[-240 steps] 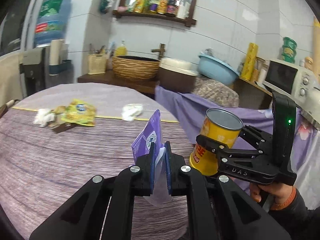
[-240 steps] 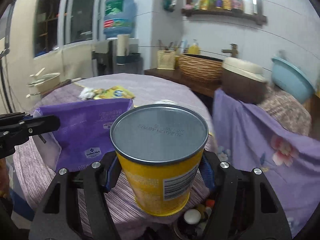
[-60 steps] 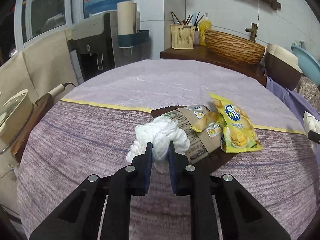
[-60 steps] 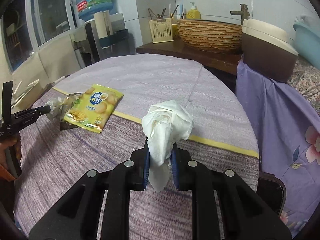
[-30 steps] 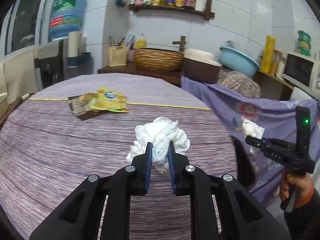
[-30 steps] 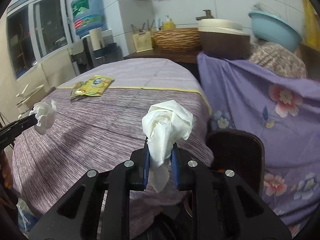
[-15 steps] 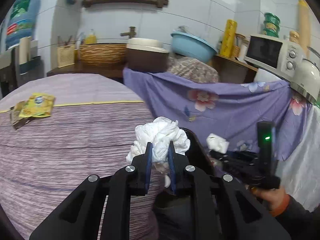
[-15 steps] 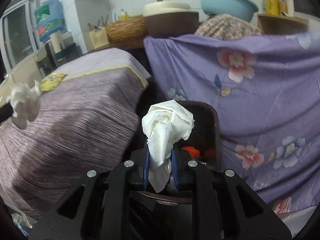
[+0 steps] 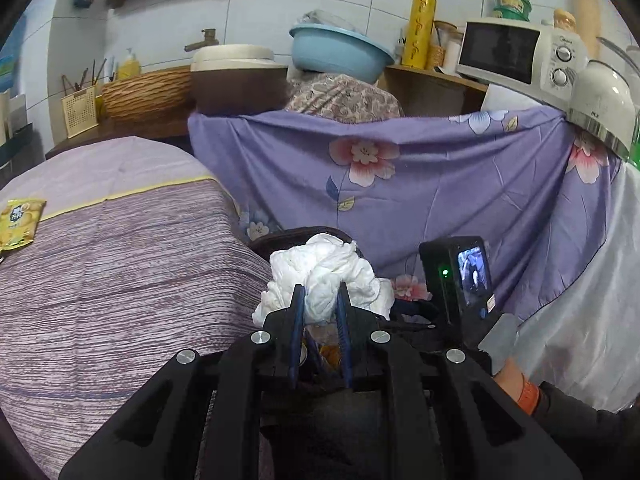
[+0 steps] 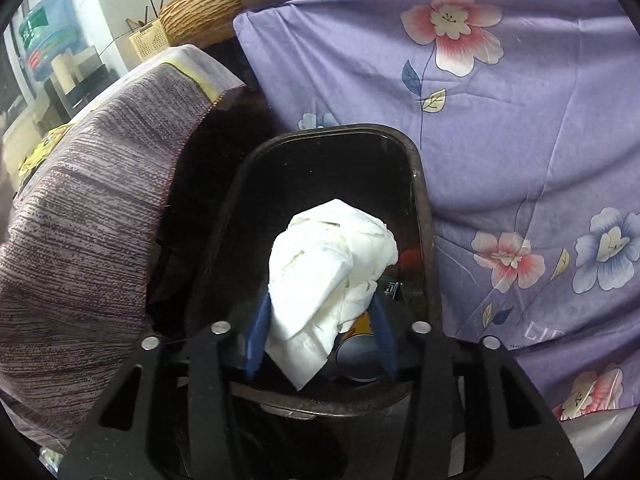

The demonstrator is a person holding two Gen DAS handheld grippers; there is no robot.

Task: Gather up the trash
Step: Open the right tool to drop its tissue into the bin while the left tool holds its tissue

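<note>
Evidently the drop-off step was in hand: above the dark bin (image 10: 416, 184) the right gripper (image 10: 320, 332) had just been spread, its tissue (image 10: 332, 256) loose between the jaws, while the left gripper (image 9: 320, 312), clamped on a crumpled wad (image 9: 324, 276), was to be opened next.

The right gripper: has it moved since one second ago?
Yes. The right gripper has come down from beside the table to over the bin, jaws just opened.

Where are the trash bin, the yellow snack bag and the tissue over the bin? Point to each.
trash bin (image 10: 416, 168): right wrist view, on its right rim.
yellow snack bag (image 9: 18, 222): left wrist view, bag's middle.
tissue (image 10: 320, 264): right wrist view, wad's middle.
</note>
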